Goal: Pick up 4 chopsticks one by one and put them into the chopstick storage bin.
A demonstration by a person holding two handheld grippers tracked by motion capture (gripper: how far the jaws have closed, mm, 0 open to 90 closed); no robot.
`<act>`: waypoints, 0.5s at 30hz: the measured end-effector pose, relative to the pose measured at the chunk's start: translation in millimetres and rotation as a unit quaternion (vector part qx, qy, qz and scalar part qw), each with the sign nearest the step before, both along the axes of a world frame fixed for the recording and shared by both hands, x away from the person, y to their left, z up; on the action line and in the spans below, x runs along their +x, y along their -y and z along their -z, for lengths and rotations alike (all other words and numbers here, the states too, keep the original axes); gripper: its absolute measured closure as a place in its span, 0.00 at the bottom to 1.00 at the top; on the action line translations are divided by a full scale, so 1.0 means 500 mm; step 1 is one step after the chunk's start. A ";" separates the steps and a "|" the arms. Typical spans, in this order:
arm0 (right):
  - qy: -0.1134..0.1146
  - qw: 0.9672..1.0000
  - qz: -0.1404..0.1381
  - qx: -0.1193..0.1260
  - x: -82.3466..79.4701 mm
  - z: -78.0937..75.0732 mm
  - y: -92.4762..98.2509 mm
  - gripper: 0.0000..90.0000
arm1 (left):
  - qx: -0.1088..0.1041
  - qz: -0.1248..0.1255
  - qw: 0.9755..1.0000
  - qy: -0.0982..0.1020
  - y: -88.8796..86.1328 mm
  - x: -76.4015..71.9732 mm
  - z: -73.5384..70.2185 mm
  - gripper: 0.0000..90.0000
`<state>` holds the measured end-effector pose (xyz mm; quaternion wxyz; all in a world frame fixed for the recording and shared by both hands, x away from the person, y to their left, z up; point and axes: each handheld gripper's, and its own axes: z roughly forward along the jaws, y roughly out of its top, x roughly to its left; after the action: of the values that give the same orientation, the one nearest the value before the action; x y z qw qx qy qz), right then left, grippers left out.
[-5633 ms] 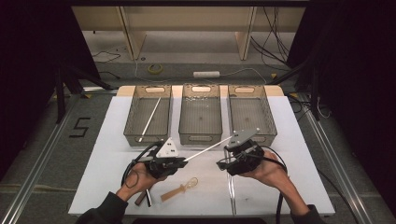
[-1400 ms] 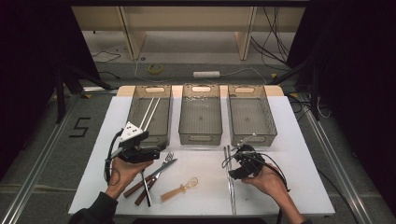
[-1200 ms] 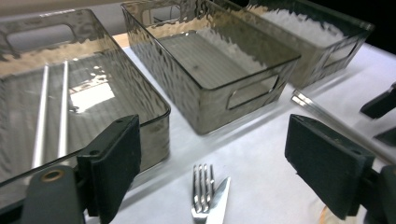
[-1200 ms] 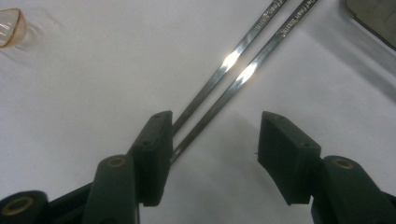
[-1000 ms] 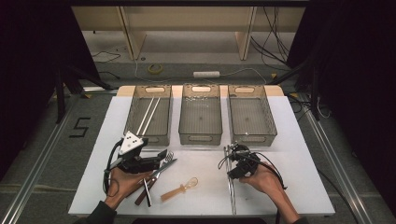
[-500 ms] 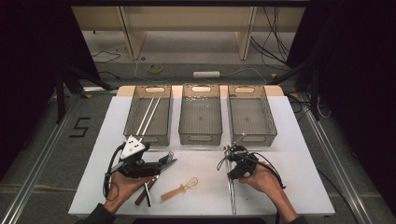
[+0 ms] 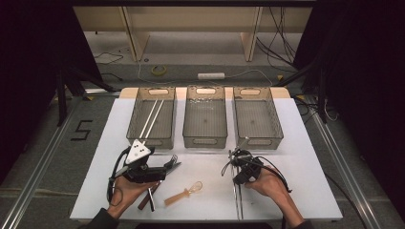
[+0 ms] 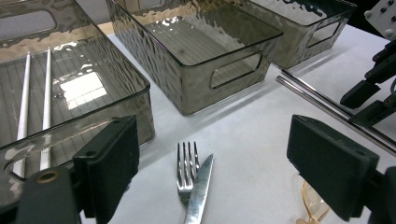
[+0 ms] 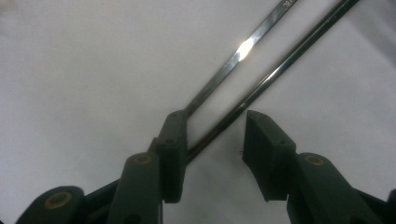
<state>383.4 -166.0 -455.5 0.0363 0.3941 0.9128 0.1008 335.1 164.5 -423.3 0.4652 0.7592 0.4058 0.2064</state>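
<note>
Since approx 1 s ago both hands have barely shifted; R jaws have just been closing in on the steel chopsticks [image 7: 237, 191], not pinching yet. White tabletop [image 7: 305, 157] sits in a dark room w/ grey floor, cables and a roll of tape beyond the far edge.

L to R: left tray [image 7: 152, 119] holds two white chopsticks [image 7: 152, 116]; middle tray [image 7: 205, 117] and right tray [image 7: 258, 117] sit beside it. Left gripper [image 7: 165, 168] hovers low near the front edge, jaws wide open, nothing between them; in the left gripper view a fork [image 8: 187, 168] and knife [image 8: 200, 189] lie on the tabletop just ahead between the jaws, untouched. An amber plastic spoon [image 7: 184, 193] lies just to their right.

Right gripper [image 9: 212, 140] is down over the steel chopsticks: one stick runs between the jaws close against the left jaw, the other passes under or beside that jaw; can't tell which. Jaws partly open, a gap left on the right side.

Open tabletop to the right of my right hand [image 7: 272, 186] and between trays and grippers.
</note>
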 end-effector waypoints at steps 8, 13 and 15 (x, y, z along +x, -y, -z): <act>0.001 1.000 -0.010 -0.014 0.000 0.002 -0.001 0.71 | 0.002 0.000 1.000 -0.002 0.001 0.000 0.002 0.18; -0.002 0.999 -0.025 -0.022 0.001 0.001 -0.003 0.74 | 0.003 0.001 1.000 -0.003 0.001 0.001 0.002 0.18; -0.003 0.999 -0.027 -0.024 0.002 0.001 -0.003 0.76 | 0.003 0.001 1.000 -0.003 0.001 0.001 0.002 0.18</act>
<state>384.3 -164.5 -456.0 0.0403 0.3689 0.9252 0.0788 335.4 163.9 -424.2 0.4619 0.7618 0.4055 0.2049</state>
